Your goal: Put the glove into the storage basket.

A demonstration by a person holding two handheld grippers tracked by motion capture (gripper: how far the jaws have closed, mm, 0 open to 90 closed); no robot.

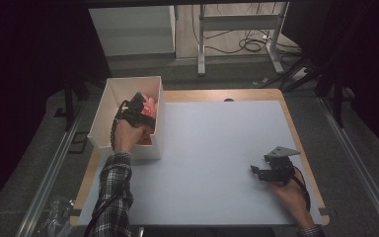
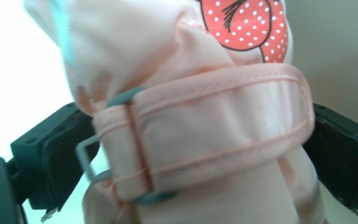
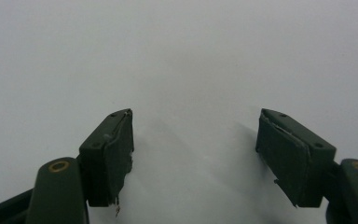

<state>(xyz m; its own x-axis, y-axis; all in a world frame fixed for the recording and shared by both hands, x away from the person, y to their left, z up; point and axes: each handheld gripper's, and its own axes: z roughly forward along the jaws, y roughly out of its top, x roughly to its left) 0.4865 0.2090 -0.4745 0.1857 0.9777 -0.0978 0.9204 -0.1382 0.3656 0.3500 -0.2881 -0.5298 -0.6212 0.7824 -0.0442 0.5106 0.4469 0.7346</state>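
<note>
In the white box, pink cloth sits between left tool jaws

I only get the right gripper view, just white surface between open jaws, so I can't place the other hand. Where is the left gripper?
Observer: The left gripper is down inside a white box at the table's far left corner.
Operator: Anything between its jaws?
Observer: Yes, a pink cloth with a strap through a teal buckle. The jaws stand wide on either side of it.
Operator: And where is my gripper relative to that box?
Observer: The right gripper is by the table's near right edge, well apart from the box.
</note>
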